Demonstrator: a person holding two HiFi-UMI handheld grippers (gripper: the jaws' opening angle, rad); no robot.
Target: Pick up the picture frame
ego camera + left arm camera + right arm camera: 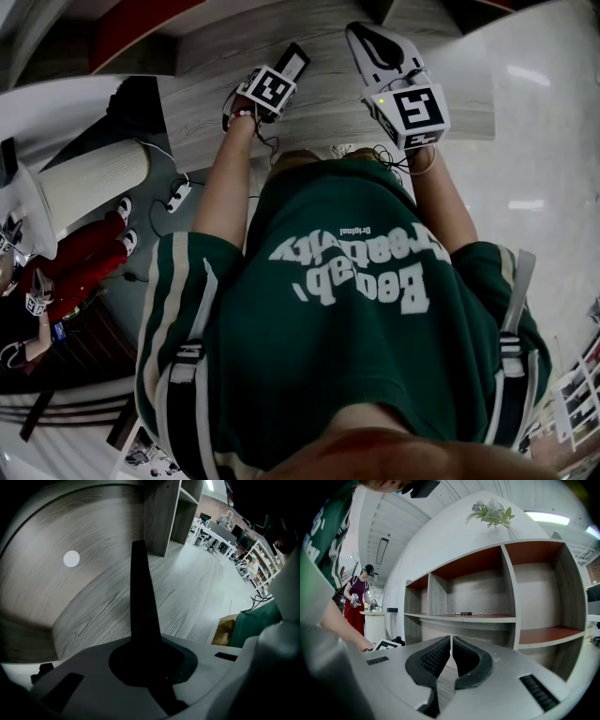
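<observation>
The picture frame (293,62) is a thin black flat piece. In the left gripper view the picture frame (140,597) stands edge-on, rising out of the jaws over a wood-grain surface. My left gripper (279,81) points straight down and is shut on its lower end; in its own view the left gripper (147,656) holds the frame steady. My right gripper (367,39) is held just to the right of it. In its own view the right gripper (451,641) has its ribbed black pads together, nothing between them, facing the shelf unit.
A wooden shelf unit (506,616) with red-brown boards stands ahead, flowers (492,510) on top and a small dark item (464,613) on one shelf. The wood-grain surface (93,597) carries a white round sticker (71,558). A person in red (84,253) stands by a white stand (94,178).
</observation>
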